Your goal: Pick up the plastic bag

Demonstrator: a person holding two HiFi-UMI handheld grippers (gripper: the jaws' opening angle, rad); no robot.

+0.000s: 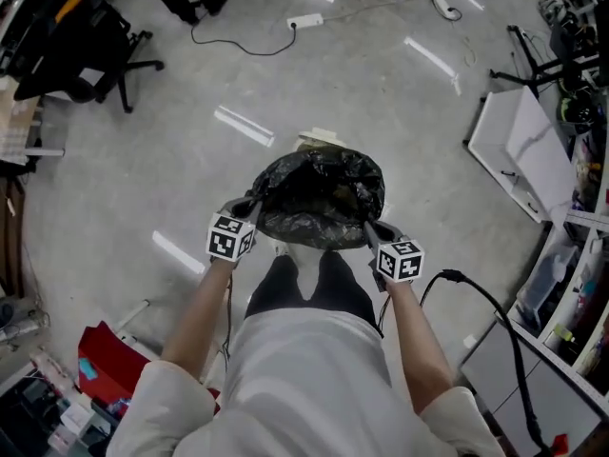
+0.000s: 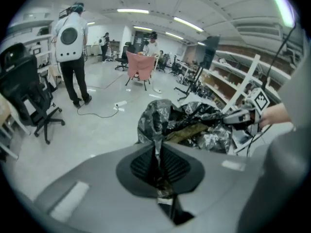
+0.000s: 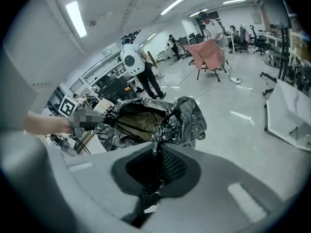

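Observation:
A black plastic bag (image 1: 319, 196) hangs in the air in front of me, held by its two sides with its mouth stretched open. My left gripper (image 1: 249, 205) is shut on the bag's left edge, and a strip of black film (image 2: 156, 147) runs between its jaws. My right gripper (image 1: 373, 228) is shut on the bag's right edge (image 3: 156, 142). In the left gripper view the crumpled bag (image 2: 189, 123) shows brownish contents (image 2: 187, 131) inside, with the right gripper (image 2: 243, 116) beyond it. The right gripper view shows the bag (image 3: 150, 120) and the left gripper (image 3: 92, 119) on its far side.
Below lies grey concrete floor (image 1: 143, 160) with a cable and power strip (image 1: 304, 21). A black office chair (image 1: 95, 55) stands at the left, a white board (image 1: 519, 150) and shelves (image 1: 576, 284) at the right, a red box (image 1: 107, 365) near my left. People stand farther off (image 2: 70, 52).

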